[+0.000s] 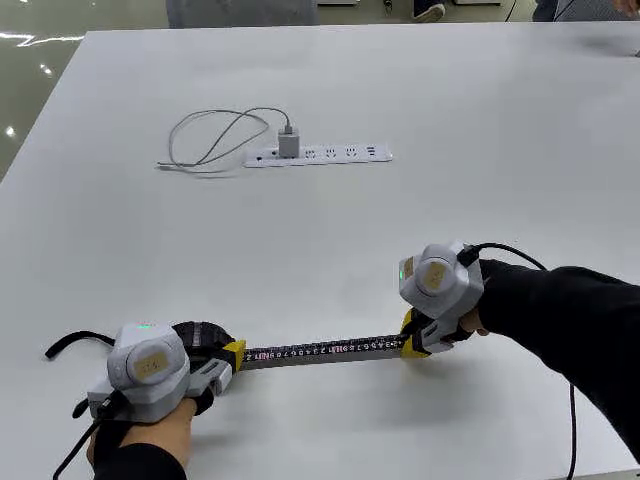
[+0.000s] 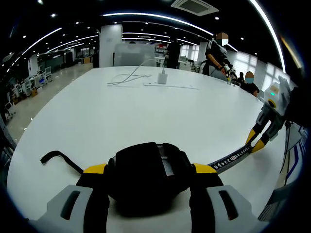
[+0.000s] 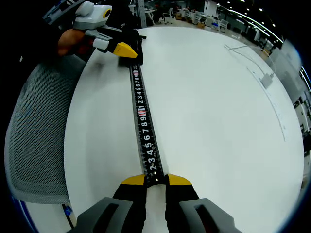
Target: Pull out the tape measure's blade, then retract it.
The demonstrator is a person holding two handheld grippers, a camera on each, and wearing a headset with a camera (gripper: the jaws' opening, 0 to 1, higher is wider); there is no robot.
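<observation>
Your left gripper point(image 1: 224, 362) is clamped around the black rubber tape measure case point(image 1: 203, 334), low over the near-left part of the white table point(image 1: 330, 240). Your right gripper point(image 1: 418, 342) is closed narrow on the end of the dark numbered blade point(image 1: 320, 350), which is stretched straight between them. The white power strip point(image 1: 320, 154) lies well apart, further back.

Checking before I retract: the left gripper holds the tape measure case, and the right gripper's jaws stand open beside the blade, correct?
No: the right gripper is shut on the blade near its tip, as the right gripper view shows. The left gripper does hold the tape measure case.
</observation>
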